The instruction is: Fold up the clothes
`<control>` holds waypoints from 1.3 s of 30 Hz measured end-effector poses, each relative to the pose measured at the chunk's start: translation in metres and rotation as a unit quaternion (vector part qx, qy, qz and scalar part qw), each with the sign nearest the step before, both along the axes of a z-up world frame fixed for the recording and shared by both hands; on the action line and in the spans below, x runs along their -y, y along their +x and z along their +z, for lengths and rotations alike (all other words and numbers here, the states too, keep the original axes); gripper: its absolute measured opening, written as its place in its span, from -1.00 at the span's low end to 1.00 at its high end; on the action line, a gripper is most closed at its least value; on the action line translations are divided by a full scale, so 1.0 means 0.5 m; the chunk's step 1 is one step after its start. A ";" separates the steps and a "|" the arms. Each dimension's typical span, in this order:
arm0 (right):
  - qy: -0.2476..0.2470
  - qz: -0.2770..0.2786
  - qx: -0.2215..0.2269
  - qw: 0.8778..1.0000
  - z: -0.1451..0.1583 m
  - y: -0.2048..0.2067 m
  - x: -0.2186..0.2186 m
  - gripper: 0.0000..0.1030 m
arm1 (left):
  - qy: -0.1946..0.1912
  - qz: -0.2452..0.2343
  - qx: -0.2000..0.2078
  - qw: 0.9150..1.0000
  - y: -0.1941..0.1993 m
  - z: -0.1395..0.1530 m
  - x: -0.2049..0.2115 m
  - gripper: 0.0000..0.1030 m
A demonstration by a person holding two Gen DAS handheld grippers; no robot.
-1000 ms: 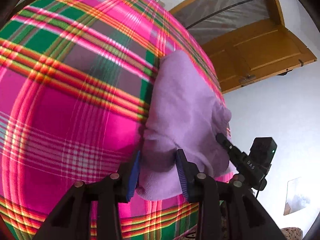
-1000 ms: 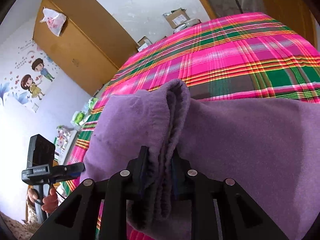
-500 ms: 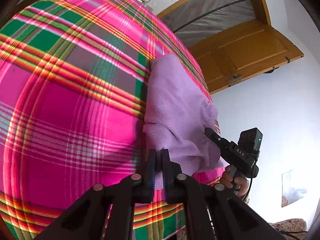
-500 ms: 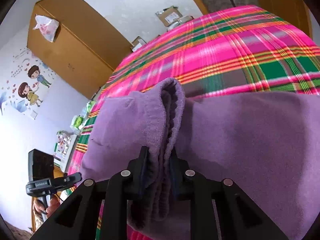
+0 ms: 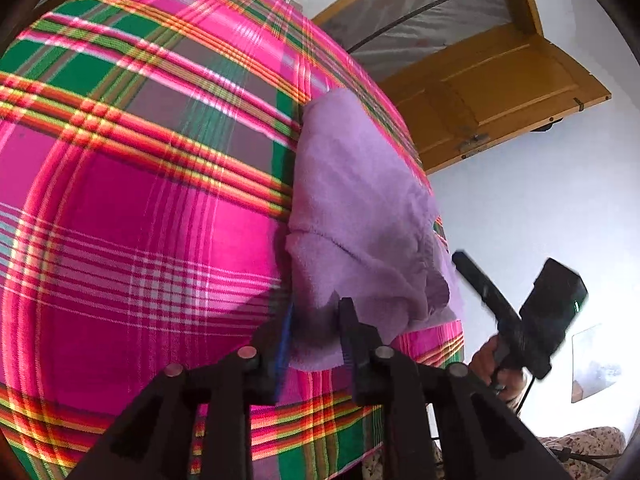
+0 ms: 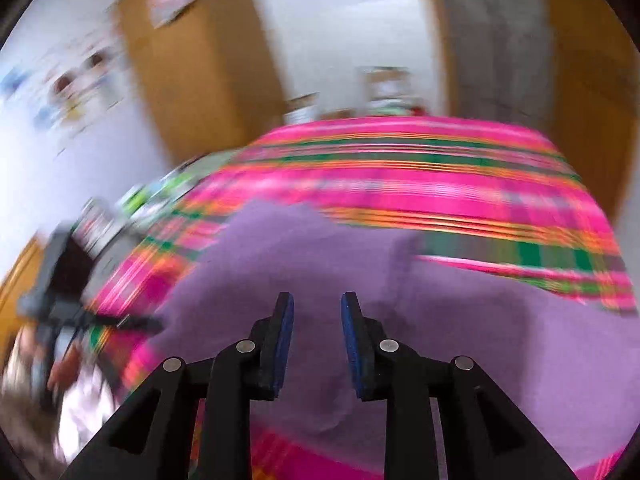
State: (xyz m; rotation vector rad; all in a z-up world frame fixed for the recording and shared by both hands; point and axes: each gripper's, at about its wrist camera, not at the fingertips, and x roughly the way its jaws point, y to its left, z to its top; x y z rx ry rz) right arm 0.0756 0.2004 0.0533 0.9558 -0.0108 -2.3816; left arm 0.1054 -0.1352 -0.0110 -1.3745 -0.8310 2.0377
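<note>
A purple fleece garment (image 5: 360, 208) lies folded on the pink plaid bed cover (image 5: 140, 200), near the bed's right edge. My left gripper (image 5: 316, 308) is at the garment's near corner. Its jaws are opening, with the cloth's edge lying between them and no firm pinch. In the right wrist view, which is blurred, the garment (image 6: 320, 256) spreads below my right gripper (image 6: 316, 304). That gripper's jaws are opening with nothing between the pads. The right gripper (image 5: 500, 308) also shows in the left wrist view, just off the cloth, held by a hand (image 5: 492, 364).
An open wooden door (image 5: 480, 92) stands past the bed's right side. A brown wardrobe (image 6: 192, 80) and cardboard boxes (image 6: 384, 84) are against the far wall. The left gripper (image 6: 80, 312) shows blurred at the bed's left edge (image 6: 132, 280).
The left jaws shut at the cloth's corner, then parted again around it. The right gripper let go of the folded purple edge, drew up and away, and rolled.
</note>
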 end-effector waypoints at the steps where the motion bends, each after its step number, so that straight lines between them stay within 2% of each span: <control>1: 0.010 0.027 -0.002 1.000 -0.003 0.011 0.019 -0.48 | 0.002 -0.001 0.000 1.000 0.000 -0.001 -0.001 -0.56; 3: 0.051 0.057 -0.009 0.997 -0.023 0.023 0.061 -0.48 | 0.003 -0.001 -0.003 1.000 0.001 -0.003 -0.001 -0.56; 5: 0.083 0.063 -0.013 0.994 -0.038 0.022 0.079 -0.48 | 0.004 -0.002 -0.007 1.000 0.002 -0.003 -0.002 -0.68; 8: 0.052 0.097 0.029 0.993 -0.051 0.006 0.094 -0.48 | 0.002 -0.003 -0.013 1.000 0.002 -0.002 -0.005 -0.73; 12: 0.073 0.135 0.024 0.988 -0.063 0.027 0.113 -0.48 | -0.007 -0.010 -0.022 1.000 -0.002 -0.001 -0.014 -0.80; 14: 0.085 0.131 0.023 0.987 -0.070 0.025 0.116 -0.52 | -0.011 -0.015 -0.029 0.999 -0.004 0.001 -0.019 -0.81; 16: 0.104 0.123 0.015 0.987 -0.072 0.023 0.119 -0.92 | -0.011 -0.017 -0.031 0.999 -0.003 0.000 -0.019 -0.82; 20: 0.130 0.082 -0.010 0.988 -0.064 0.004 0.107 -1.00 | -0.006 -0.014 -0.029 0.999 0.000 -0.004 -0.012 -0.82; 22: 0.121 0.064 -0.006 0.991 -0.055 -0.006 0.089 -0.99 | -0.008 -0.016 -0.030 0.999 0.003 -0.005 -0.010 -0.82; 24: 0.096 0.069 -0.002 0.993 -0.041 -0.022 0.075 -0.99 | -0.011 -0.020 -0.032 0.999 0.005 -0.005 -0.010 -0.82; 26: 0.099 0.075 -0.019 0.992 -0.024 -0.037 0.076 -0.95 | -0.014 -0.021 -0.033 0.999 0.004 -0.002 -0.011 -0.82; 28: 0.102 0.078 -0.032 0.991 -0.011 -0.066 0.080 -0.68 | -0.018 -0.021 -0.035 0.999 0.004 -0.001 -0.013 -0.82; 31: 0.098 0.079 -0.035 0.991 0.001 -0.117 0.090 -0.45 | -0.020 -0.021 -0.035 0.999 0.007 -0.001 -0.008 -0.81; 36: 0.117 0.103 -0.031 0.987 -0.006 -0.192 0.129 -0.40 | -0.027 -0.025 -0.036 0.999 0.005 0.004 -0.013 -0.81; 39: 0.114 0.138 -0.008 0.984 -0.017 -0.231 0.154 -0.39 | -0.029 -0.026 -0.035 0.999 0.004 0.004 -0.012 -0.81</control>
